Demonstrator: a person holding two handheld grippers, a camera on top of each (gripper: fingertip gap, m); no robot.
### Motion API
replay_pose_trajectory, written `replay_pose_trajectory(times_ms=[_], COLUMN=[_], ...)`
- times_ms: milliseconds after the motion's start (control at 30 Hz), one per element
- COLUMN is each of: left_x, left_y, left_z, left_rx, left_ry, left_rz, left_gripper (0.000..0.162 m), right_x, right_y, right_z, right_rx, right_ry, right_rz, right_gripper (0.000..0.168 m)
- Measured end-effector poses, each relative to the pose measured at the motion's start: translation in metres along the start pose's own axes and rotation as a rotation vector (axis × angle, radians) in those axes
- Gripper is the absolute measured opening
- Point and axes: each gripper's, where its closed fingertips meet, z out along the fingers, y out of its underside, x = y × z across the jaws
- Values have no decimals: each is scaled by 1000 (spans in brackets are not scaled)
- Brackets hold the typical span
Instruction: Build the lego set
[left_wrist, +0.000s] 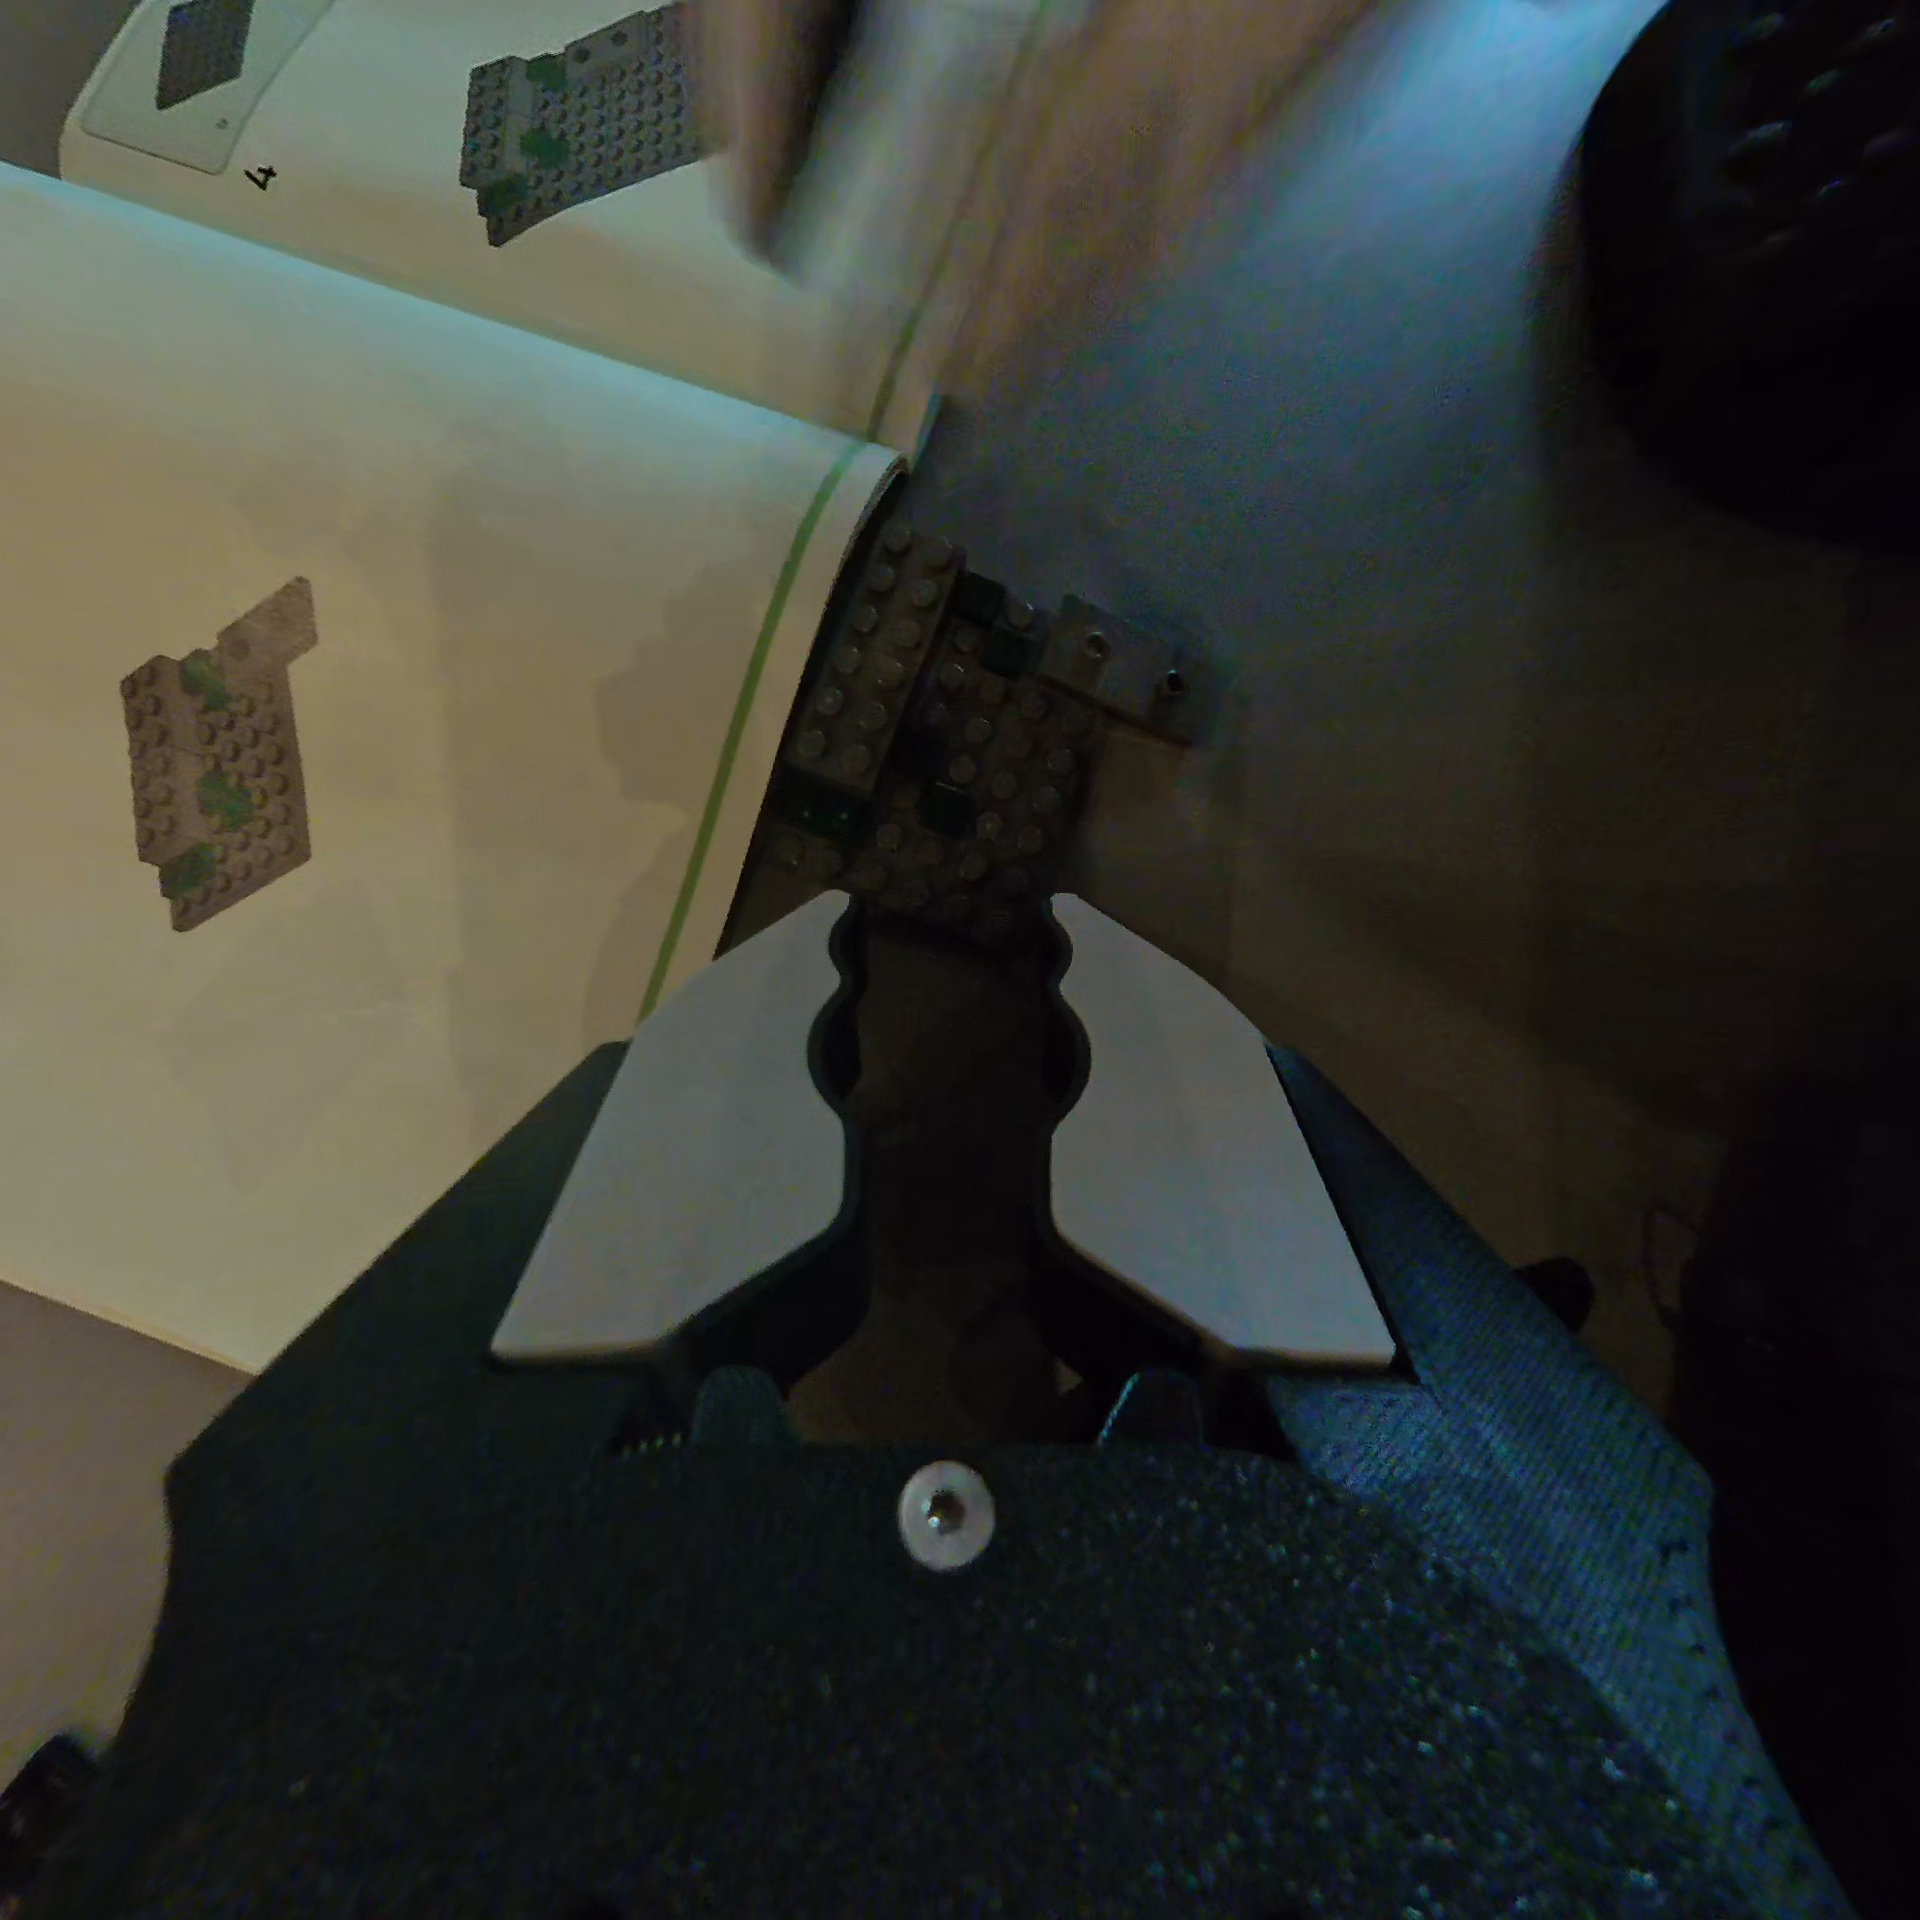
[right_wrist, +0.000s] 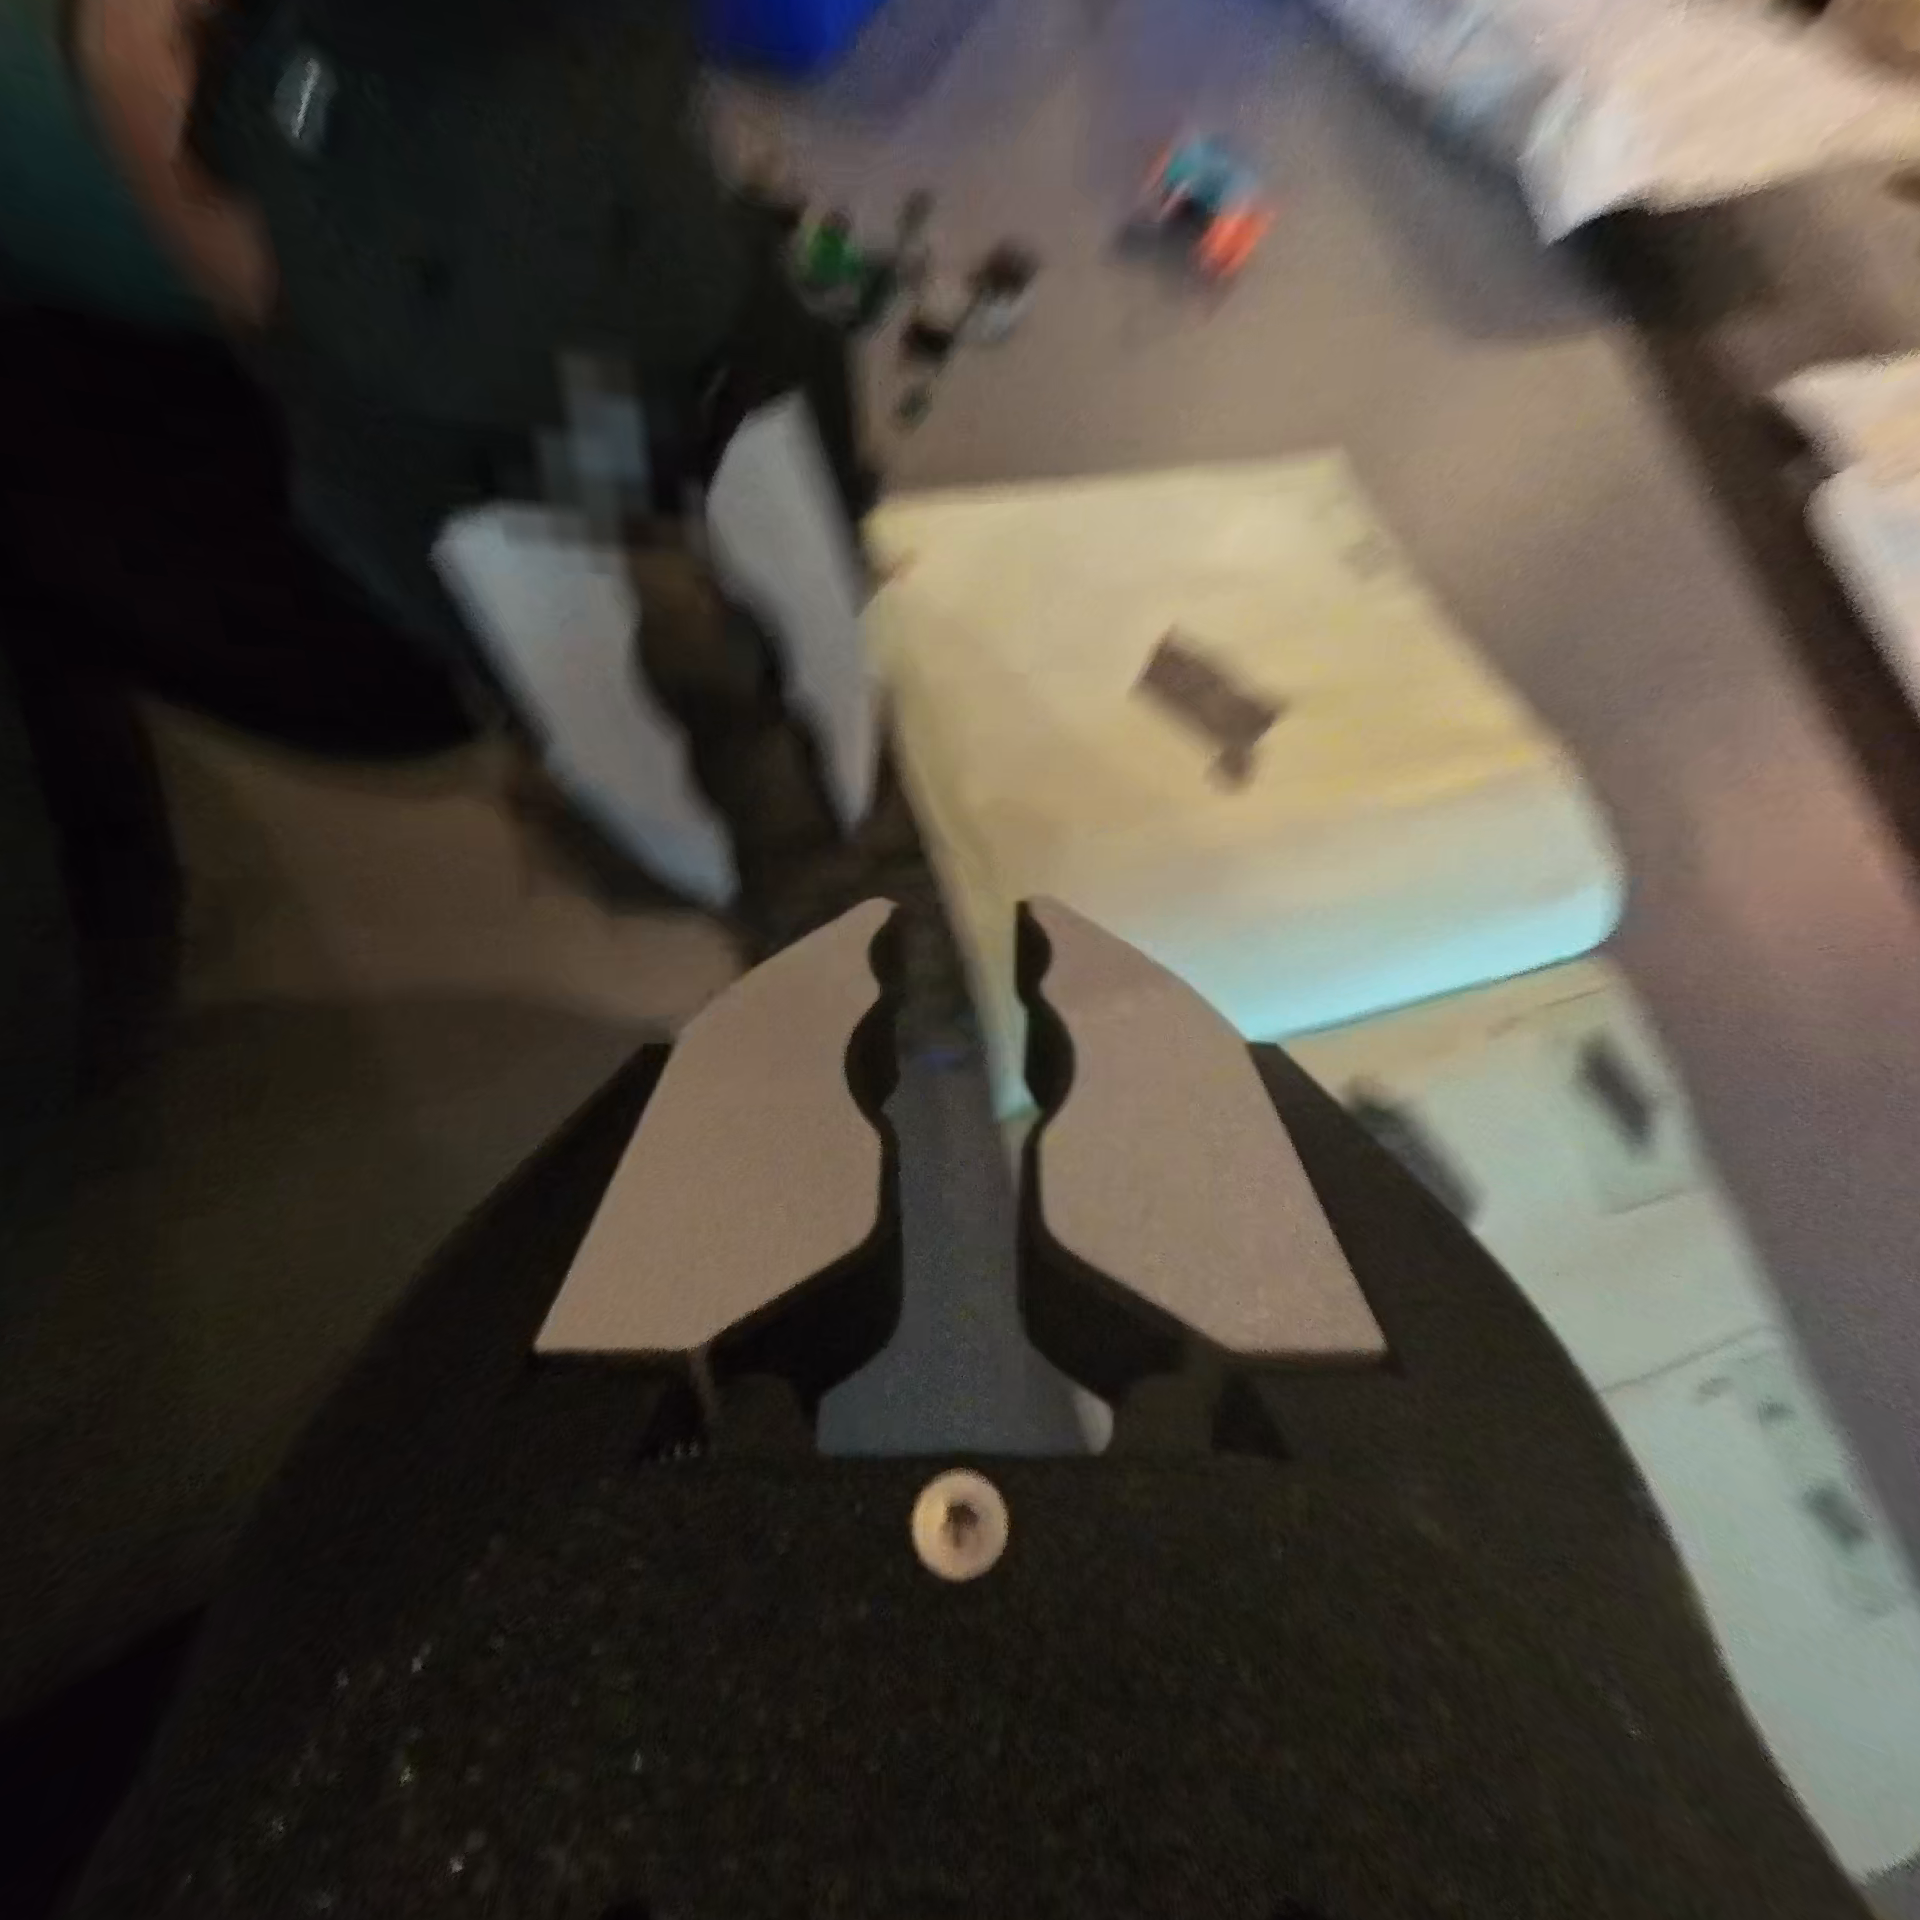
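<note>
In the left wrist view my left gripper is shut on the near edge of a grey studded Lego build with a few dark green pieces on it. The build is held up beside the open instruction booklet. The right wrist view is blurred by motion. My right gripper has its jaws a narrow gap apart, and I see nothing held between them. The left gripper also shows there, ahead and to the left, next to the booklet.
A black rounded object sits at the upper right over the grey table. Several loose coloured pieces lie farther back on the table. More printed sheets lie at the right. A person's hand holds the left gripper.
</note>
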Motion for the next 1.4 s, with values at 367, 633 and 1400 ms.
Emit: replay_pose_trajectory(times_ms=[367, 633, 1400], left_x=[0, 0, 1], left_y=[0, 0, 1], left_z=[-1, -1, -1], left_rx=[2, 5, 7], left_ry=[-5, -3, 1], left_rz=[2, 4, 0], left_gripper=[32, 32, 32], right_x=[63, 69, 63], right_y=[-9, 0, -16], right_z=[78, 96, 69], right_rx=[-118, -190, -143], right_ry=[79, 74, 127], right_rz=[-60, -71, -55], right_gripper=[0, 0, 0])
